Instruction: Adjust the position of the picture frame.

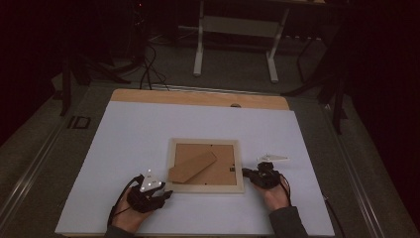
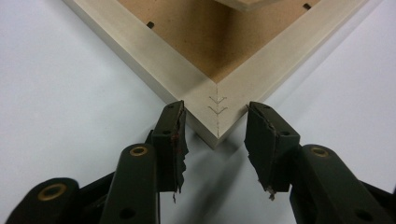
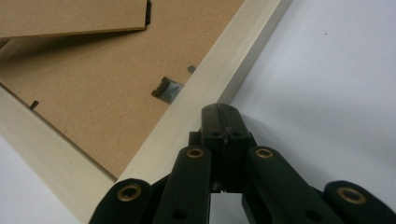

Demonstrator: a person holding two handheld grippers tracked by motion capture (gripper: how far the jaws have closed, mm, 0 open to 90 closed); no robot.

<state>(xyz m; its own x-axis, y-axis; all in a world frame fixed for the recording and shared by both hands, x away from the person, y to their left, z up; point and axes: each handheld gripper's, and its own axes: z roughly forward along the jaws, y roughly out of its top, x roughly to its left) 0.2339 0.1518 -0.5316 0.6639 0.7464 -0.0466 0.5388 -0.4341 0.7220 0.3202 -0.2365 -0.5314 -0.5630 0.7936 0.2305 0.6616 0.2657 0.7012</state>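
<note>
While the picture frame [image 1: 205,166] lies face down on your desk [image 1: 129,139]:
Left claw [image 2: 215,123]: open, straddling the frame's corner.
Right claw [image 3: 219,122]: closed, empty, tips on the frame's edge.

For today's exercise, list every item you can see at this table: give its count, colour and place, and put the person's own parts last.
Picture frame: one, pale wood, face down mid-table.
Backing board: one, brown, inside the frame.
Stand flap: one, brown, on the backing.
Metal hanger: one, grey, by the frame's right rail.
Table cover: one, white.
Left tongs: black, open, straddling the frame's near-left corner.
Right tongs: black, shut, tip on the right rail.
Hands: two, at the near edge.
</note>
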